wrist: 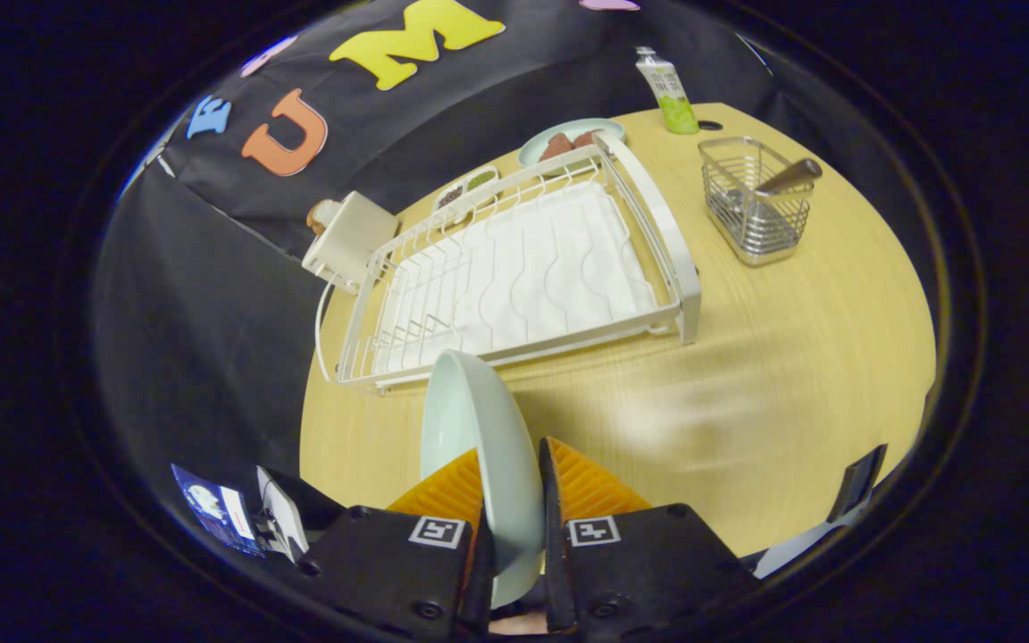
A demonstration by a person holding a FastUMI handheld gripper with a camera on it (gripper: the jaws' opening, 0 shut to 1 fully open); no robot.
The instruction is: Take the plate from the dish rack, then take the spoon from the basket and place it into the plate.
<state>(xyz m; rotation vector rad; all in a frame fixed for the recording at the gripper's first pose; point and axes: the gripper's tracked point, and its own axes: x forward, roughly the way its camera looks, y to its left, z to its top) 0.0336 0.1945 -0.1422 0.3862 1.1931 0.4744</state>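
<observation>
A pale green plate stands on edge between the fingers of the tongs, which are closed on it from both sides, one finger pressed to its hollow face and the other to its back. The plate is held clear above the wooden bench, its upper rim just short of the near rail of the white dish rack. The rack lies beyond the fingers, its wire slots bare over a ribbed white drain tray.

Beside the rack's far corner stands a wire basket, apart from the rack, with the handle of a spoon leaning out over its rim. A green-and-white tube stands upright beyond the basket, near a small dark hole in the bench top.

Behind the rack sits a second pale plate carrying brown pieces of food, and next to it a small two-part dish holding dark and green contents. A cream-coloured box rests against the rack's other far corner, with something brown and round behind it that is too small to make out. Black cloth walls the booth behind the bench.
</observation>
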